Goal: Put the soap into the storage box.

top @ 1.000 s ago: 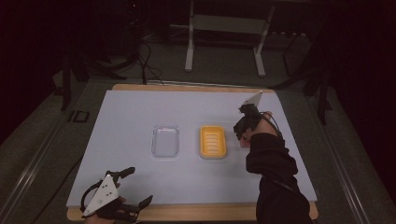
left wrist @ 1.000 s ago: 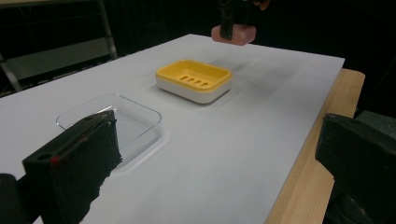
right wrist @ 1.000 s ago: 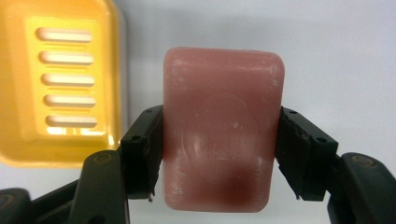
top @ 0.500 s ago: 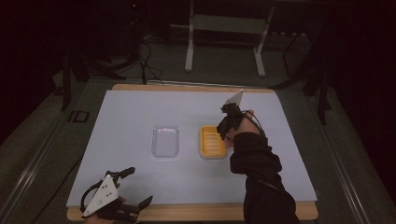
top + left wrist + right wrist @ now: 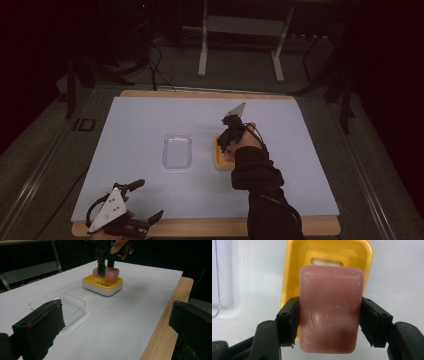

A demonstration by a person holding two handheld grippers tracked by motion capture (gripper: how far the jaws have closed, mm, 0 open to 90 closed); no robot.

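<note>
1. Your right gripper (image 5: pixel 329 325) pinches the pink soap bar (image 5: pixel 331 307) across its width, one pad pressed flat on each long side
2. The soap sits over the yellow soap dish (image 5: pixel 103 284), which stands near the middle of the white table cover (image 5: pixel 140 125); from the left gripper view it may already rest on the dish, though I cannot be sure
3. The clear plastic lid (image 5: pixel 177 151) lies flat just left of the dish, apart from it
4. Your left gripper (image 5: pixel 142 202) is at the near edge of the table, jaws spread wide and holding nothing
</note>
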